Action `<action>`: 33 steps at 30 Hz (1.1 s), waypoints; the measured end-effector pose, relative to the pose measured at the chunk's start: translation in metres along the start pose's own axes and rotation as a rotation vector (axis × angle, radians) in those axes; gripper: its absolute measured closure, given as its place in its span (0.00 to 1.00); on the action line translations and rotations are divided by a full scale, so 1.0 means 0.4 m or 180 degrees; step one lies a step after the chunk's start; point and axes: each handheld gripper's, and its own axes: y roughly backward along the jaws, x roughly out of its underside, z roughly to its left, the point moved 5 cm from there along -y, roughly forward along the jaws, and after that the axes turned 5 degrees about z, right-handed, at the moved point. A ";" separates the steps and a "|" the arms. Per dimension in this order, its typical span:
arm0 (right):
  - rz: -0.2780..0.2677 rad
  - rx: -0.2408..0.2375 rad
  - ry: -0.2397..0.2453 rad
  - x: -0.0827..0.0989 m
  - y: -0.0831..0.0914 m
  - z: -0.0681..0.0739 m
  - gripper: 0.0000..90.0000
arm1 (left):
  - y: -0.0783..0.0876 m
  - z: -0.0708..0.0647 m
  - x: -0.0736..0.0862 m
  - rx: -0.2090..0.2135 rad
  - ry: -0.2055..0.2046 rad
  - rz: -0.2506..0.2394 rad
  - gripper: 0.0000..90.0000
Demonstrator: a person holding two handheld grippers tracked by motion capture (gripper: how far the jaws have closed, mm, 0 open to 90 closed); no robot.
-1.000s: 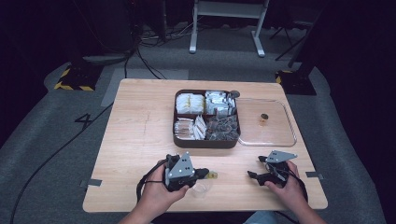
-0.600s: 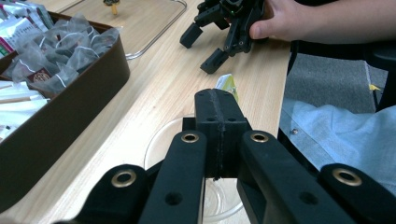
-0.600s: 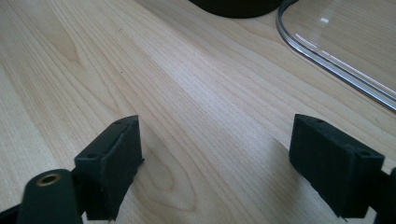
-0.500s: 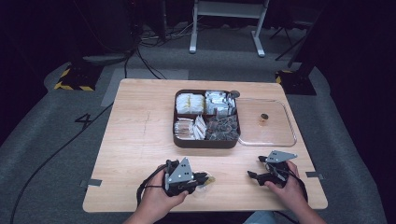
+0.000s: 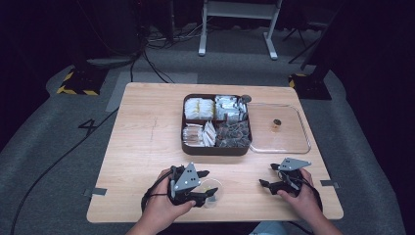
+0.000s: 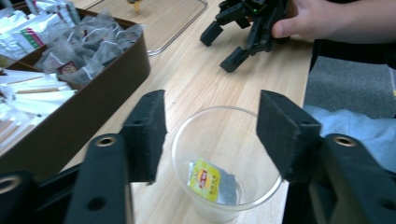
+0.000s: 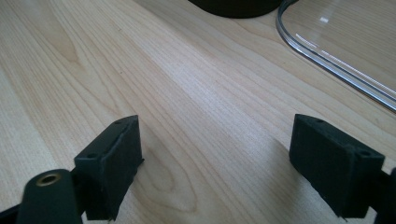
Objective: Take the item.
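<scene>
Jaws of the left gripper (image 6: 210, 140) have just been opening and now stand apart on either side of a clear plastic cup (image 6: 226, 161) without pressing it; a yellow-labelled tea bag (image 6: 212, 181) lies in its bottom. Jaws of the right gripper (image 7: 215, 163) stand wide over bare tabletop (image 7: 187, 93) (a clear lid (image 7: 341, 42) lies beyond them).

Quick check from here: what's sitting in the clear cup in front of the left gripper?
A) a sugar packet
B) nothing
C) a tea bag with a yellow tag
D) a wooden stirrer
C: in the left gripper view, a tea bag with a yellow tag lies at the bottom of the clear cup.
</scene>
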 end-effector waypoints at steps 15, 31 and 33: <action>0.0004 0.0015 -0.0013 0.001 0.001 0.002 0.19 | 0.095 0.090 0.060 -0.0386 0.0439 0.0201 0.35; 0.0004 0.0013 -0.0016 0.001 0.001 0.003 0.19 | 0.113 0.192 0.199 -0.0618 0.0749 0.0567 0.31; 0.0004 0.0013 -0.0016 0.001 0.001 0.003 0.19 | 0.118 0.205 0.216 -0.0666 0.0798 0.0607 0.31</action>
